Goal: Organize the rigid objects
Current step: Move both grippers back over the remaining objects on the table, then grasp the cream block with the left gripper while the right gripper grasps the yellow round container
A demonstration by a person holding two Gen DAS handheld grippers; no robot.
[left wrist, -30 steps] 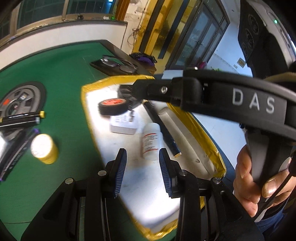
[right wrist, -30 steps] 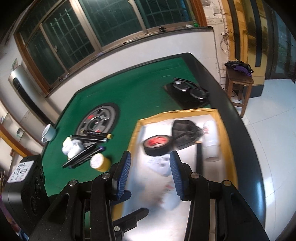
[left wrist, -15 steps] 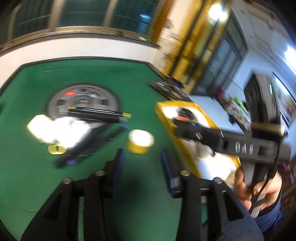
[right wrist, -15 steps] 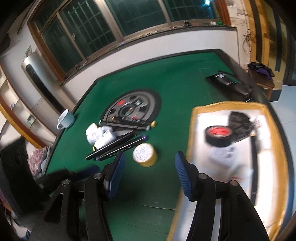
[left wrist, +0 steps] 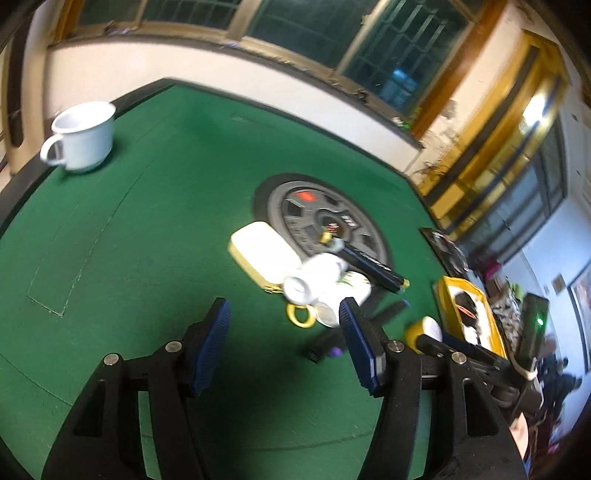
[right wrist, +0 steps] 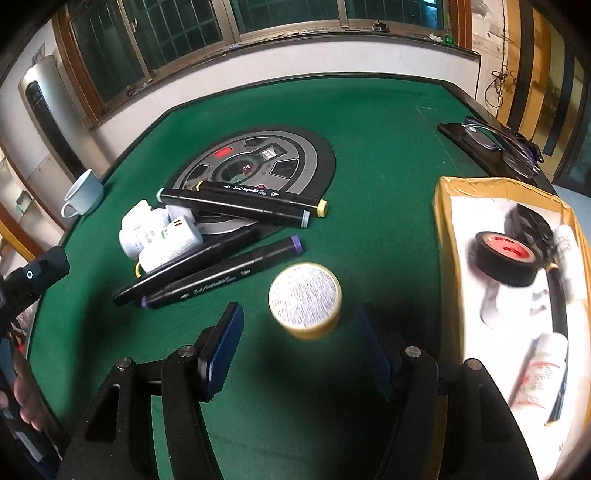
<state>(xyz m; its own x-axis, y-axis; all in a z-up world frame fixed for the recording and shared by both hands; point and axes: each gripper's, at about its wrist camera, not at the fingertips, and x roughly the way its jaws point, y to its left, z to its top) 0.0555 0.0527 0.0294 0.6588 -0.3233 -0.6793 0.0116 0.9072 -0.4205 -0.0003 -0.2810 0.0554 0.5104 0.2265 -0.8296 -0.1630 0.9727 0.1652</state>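
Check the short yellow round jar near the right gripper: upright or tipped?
Upright. The short yellow round jar stands on the green felt table, its flat white top facing up.

Looks like a lived-in room in a home or small game parlour, not a lab. The bench [right wrist: 369,122] is an automatic mahjong table: green felt with a round dice panel [right wrist: 255,166] sunk in the middle. Barred windows [right wrist: 177,33] in wooden frames run along a white wall, and a standing air conditioner [right wrist: 40,110] sits in the corner. A mug [right wrist: 83,194] is parked on the felt, glasses [right wrist: 506,142] lie at the far edge, and yellow-framed glass doors [left wrist: 517,166] open off to the side.
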